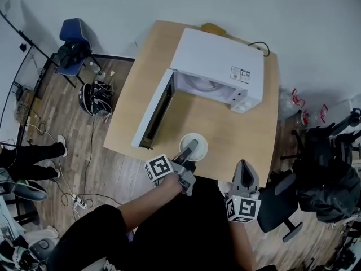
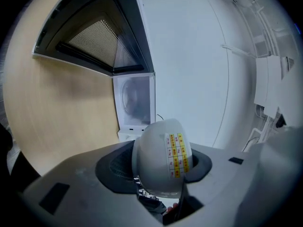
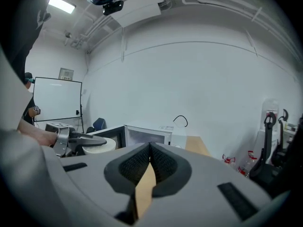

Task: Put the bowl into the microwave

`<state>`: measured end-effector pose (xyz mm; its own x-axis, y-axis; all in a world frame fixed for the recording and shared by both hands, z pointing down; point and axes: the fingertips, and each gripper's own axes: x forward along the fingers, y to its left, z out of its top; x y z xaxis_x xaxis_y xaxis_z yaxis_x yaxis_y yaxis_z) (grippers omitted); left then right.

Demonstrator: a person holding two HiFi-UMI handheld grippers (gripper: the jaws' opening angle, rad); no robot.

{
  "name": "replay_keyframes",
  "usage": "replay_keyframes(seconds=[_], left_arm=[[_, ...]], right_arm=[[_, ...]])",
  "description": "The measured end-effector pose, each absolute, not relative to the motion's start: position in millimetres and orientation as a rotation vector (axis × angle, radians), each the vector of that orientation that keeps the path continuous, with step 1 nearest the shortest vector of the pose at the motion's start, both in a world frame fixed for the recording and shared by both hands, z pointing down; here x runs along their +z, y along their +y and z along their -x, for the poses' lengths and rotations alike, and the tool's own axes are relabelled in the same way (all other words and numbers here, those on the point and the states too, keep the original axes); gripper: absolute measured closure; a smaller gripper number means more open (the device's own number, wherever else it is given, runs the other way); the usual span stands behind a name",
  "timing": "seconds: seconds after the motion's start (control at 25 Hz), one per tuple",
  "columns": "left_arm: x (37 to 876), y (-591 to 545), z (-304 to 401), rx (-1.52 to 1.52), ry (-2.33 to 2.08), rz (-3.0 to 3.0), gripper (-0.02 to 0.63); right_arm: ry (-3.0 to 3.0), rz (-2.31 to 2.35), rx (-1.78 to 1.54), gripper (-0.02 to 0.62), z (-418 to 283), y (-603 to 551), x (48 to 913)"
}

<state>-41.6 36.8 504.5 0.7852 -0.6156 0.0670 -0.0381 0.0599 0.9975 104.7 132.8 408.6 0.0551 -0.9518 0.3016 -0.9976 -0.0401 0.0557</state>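
The left gripper [image 1: 189, 149] is clamped, jaws half apart, on the small round white bowl [image 1: 201, 146] near the front of the light wooden desk [image 1: 248, 137], the boxy white microwave [image 1: 220, 61] stands open, and the right gripper [image 3: 150, 162] is closed and empty, so only the placing is left.

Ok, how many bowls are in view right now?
1: a round white bowl, gripped by the left gripper above the wooden table's near edge, facing the open white microwave. Its cavity is partly hidden.
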Motion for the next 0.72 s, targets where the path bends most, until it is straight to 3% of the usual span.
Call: replay_keyframes(seconds=[0.72], left_arm=[[548.6, -97.7, -7.5, -0.464, -0.634, -1.452, 0.399]], right_arm=[[-2.080, -2.023, 0.380, 0.535, -124.6, 30.2, 439.0]])
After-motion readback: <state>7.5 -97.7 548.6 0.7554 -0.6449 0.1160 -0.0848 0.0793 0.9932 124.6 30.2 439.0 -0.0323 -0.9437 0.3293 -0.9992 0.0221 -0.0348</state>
